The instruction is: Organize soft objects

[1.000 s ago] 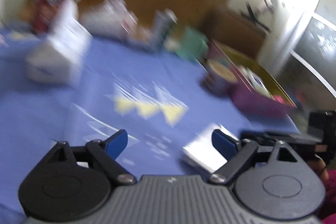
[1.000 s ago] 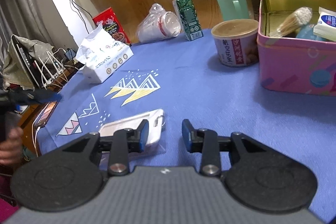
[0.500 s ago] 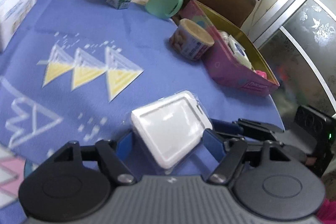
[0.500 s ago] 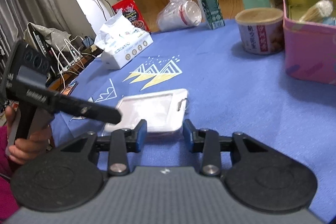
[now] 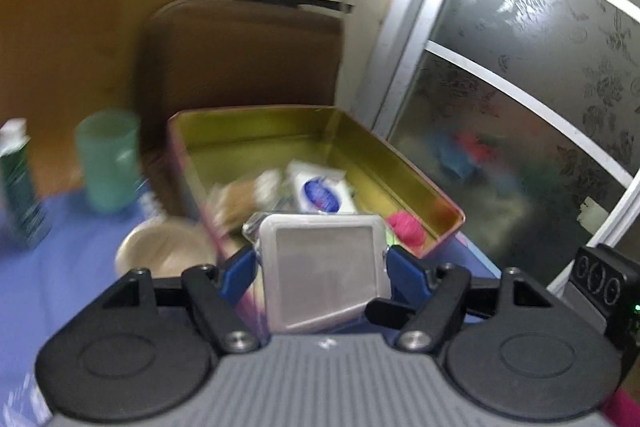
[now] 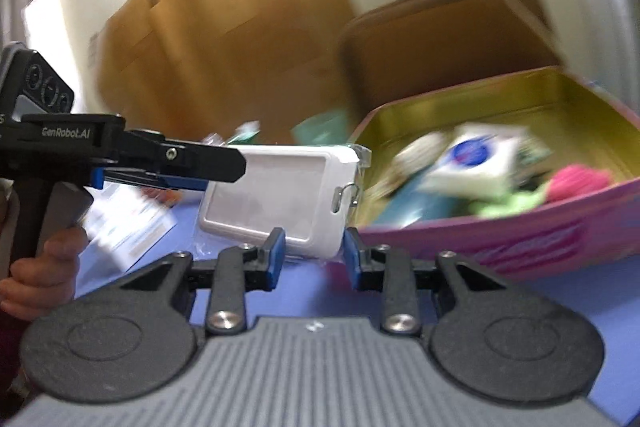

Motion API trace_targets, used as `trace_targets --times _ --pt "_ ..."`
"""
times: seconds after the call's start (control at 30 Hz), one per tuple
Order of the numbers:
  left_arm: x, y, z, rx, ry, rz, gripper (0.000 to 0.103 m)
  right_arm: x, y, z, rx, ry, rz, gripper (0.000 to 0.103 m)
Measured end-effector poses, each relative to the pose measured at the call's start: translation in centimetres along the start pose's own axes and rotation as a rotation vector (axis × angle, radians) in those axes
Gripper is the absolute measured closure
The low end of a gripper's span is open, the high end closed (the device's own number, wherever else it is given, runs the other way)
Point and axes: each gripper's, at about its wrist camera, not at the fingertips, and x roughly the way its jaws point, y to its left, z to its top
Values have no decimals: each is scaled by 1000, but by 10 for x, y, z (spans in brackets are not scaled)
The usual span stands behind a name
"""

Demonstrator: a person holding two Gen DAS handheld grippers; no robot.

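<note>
Your left gripper (image 5: 322, 269) grips the white, flat, rounded-corner plastic card holder in its clear wrapper (image 5: 324, 267); the blue pads touch both edges, though the jaws are easing open slightly. Half a second ago this holder lay on the blue printed tablecloth (image 6: 560, 291); it is now lifted off it, at the near end of the pink tin box with the gold metal interior (image 5: 404, 167). Your right gripper (image 6: 314, 259) holds nothing, its jaws partly apart just below the holder. Inside the tin lie a white tissue pack (image 5: 320, 193) and a pink fuzzy item (image 5: 406, 227). Left of the tin stand a beige round tub (image 5: 164, 253) and, farther, a green plastic cup (image 5: 108, 159).
</note>
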Motion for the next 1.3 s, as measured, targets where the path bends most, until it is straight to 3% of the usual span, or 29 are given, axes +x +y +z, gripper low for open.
trace_targets --times 0.13,0.23,0.3,0.37,0.5,0.63,0.93,1.3 --pt "44 -7 16 26 2 33 22 7 -30 12 31 -42 -70 68" --pt "83 -3 21 11 54 158 22 20 -49 18 43 -87 -170 62" --pt "88 2 20 -26 76 201 22 22 -56 19 61 -98 -214 62" --pt "79 5 14 -40 54 202 22 13 -64 16 102 -131 -189 62" --pt "56 -7 2 37 18 306 20 -4 -61 6 120 -167 -179 62" --pt "35 -18 -13 63 18 353 19 -16 -53 -3 181 -180 -143 62" --pt "-13 -12 -55 11 -7 408 11 -31 -18 -16 262 -156 -90 62" --pt "-61 8 -92 -47 -48 497 0 -17 35 -32 201 -81 -92 62"
